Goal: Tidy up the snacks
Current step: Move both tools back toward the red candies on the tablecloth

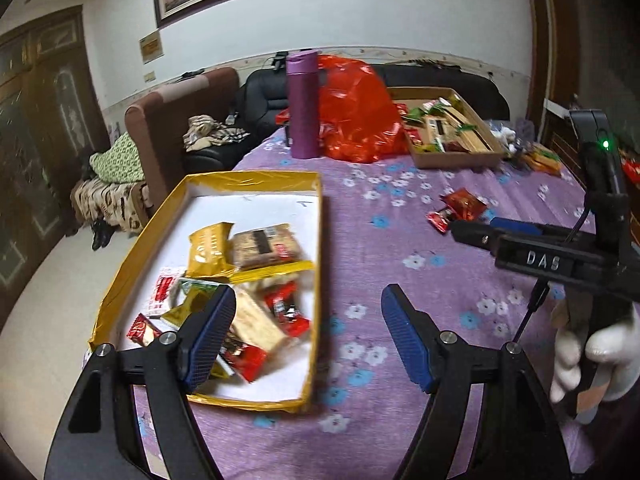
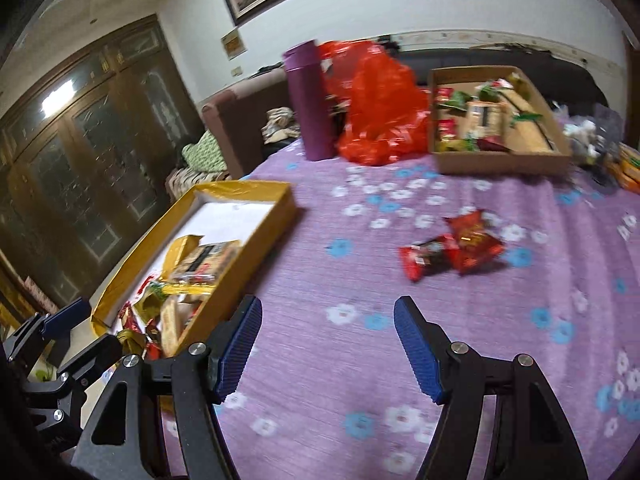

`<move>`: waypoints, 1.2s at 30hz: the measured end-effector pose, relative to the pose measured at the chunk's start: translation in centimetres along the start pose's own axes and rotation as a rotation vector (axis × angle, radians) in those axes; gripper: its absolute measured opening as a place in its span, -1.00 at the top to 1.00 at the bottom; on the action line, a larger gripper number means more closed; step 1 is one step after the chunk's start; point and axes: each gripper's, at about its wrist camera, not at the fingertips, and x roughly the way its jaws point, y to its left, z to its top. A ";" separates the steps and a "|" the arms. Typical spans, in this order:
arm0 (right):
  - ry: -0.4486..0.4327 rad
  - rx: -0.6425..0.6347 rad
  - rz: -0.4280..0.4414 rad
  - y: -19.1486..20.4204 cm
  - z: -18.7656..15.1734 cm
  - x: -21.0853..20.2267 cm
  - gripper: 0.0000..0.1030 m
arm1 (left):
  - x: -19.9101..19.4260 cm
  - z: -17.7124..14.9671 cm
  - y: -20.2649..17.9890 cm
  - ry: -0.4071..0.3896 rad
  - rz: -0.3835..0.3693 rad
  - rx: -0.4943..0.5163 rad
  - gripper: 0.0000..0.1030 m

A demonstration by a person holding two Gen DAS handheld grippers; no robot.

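The two crinkly red foil snack packets (image 2: 452,250) are lying loose on the purple flowered tablecloth (image 2: 320,264), touching each other, ahead of your right gripper (image 2: 328,344) and a little to its right; they look like the next things to sort. Your right gripper is hovering over bare cloth with its blue ribbed pads spread wide and nothing between them. Judging from the left wrist view, its tips (image 1: 476,229) are sitting just beside the packets, so you are probably closing in for the pick

To do it well, you should be lining the open jaws up over one packet only, since the pair overlap and a broad grab may drag both or pinch the cloth. Foil like this is slippery and puffy, so aim across the packet's middle or along a sealed edge, come down low, and squeeze gently enough not to crush what is inside

Your left gripper (image 1: 308,332) is also standing wide and empty, its left pad hanging over the near end of the shallow yellow-walled tray with a white floor (image 1: 256,178), where gold, tan and red wrapped snacks (image 1: 244,252) are already piled. That tray, to the left of your right gripper, seems the likely drop spot

Farther ahead of both grippers are standing a tall purple metal flask (image 2: 310,104), a crumpled red plastic bag (image 2: 380,108) and an open brown cardboard box of mixed snacks (image 2: 500,156); keep the carry low and clear of them
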 end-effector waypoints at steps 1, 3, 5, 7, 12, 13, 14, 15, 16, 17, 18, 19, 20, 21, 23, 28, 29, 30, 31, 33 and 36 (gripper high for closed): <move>-0.003 0.009 -0.002 -0.5 0.0 -0.3 -0.36 | -0.1 0.0 -0.4 0.000 0.000 0.009 -0.47; -0.010 0.027 -0.011 -1.8 -0.1 -0.8 -0.36 | -0.3 0.1 -1.2 0.001 0.000 0.026 -0.47; -0.018 0.042 -0.022 -2.7 -0.2 -1.4 -0.37 | -0.3 0.1 -1.9 0.003 0.000 0.039 -0.47; -0.021 0.059 -0.027 -3.7 -0.4 -1.8 -0.37 | -0.3 0.1 -2.5 0.006 0.001 0.050 -0.47; -0.027 0.082 -0.038 -5.2 -0.6 -2.2 -0.37 | -0.2 0.0 -3.5 0.017 0.000 0.073 -0.47; -0.027 0.085 -0.039 -5.5 -0.7 -2.2 -0.37 | -0.1 0.0 -3.7 0.019 -0.001 0.075 -0.47; -0.027 0.087 -0.041 -5.7 -0.7 -2.2 -0.37 | 0.1 0.0 -3.9 0.023 -0.003 0.078 -0.47; -0.027 0.089 -0.042 -5.8 -0.8 -2.2 -0.37 | 0.2 -0.1 -4.0 0.026 -0.004 0.081 -0.47; -0.026 0.092 -0.043 -6.0 -0.8 -2.2 -0.37 | 0.3 -0.1 -4.2 0.030 -0.005 0.085 -0.47; -0.026 0.095 -0.044 -6.1 -0.8 -2.2 -0.37 | 0.4 -0.1 -4.3 0.034 -0.007 0.088 -0.47; -0.026 0.098 -0.045 -6.3 -0.9 -2.2 -0.37 | 0.5 -0.2 -4.5 0.038 -0.009 0.090 -0.47; -0.025 0.101 -0.047 -6.4 -0.9 -2.1 -0.37 | 0.7 -0.2 -4.6 0.043 -0.013 0.091 -0.47; -0.024 0.104 -0.049 -6.6 -0.9 -2.1 -0.37 | 0.8 -0.2 -4.6 0.049 -0.018 0.092 -0.47; -0.023 0.106 -0.051 -6.7 -0.9 -2.0 -0.37 | 1.0 -0.3 -4.7 0.055 -0.024 0.091 -0.47; -0.021 0.112 -0.054 -7.0 -0.9 -1.9 -0.37 | 1.4 -0.3 -4.7 0.072 -0.046 0.085 -0.47; -0.042 0.150 -0.090 -8.6 -0.1 -1.9 -0.37 | 2.0 -0.5 -4.6 0.090 -0.109 0.066 -0.46; -0.052 0.165 -0.102 -9.1 0.3 -1.9 -0.37 | 2.0 -0.6 -4.6 0.089 -0.125 0.061 -0.46; -0.062 0.183 -0.117 -9.9 0.9 -1.9 -0.38 | 2.1 -0.6 -4.5 0.087 -0.142 0.055 -0.46; -0.072 0.203 -0.131 -10.7 1.7 -1.7 -0.40 | 2.2 -0.7 -4.5 0.087 -0.156 0.052 -0.46; -0.074 0.226 -0.152 -11.7 2.9 -0.9 -0.40 | 2.3 -0.8 -4.5 0.091 -0.175 0.050 -0.46; -0.044 0.237 -0.187 -12.5 4.8 1.5 -0.40 | 2.4 -0.9 -4.2 0.091 -0.194 0.045 -0.46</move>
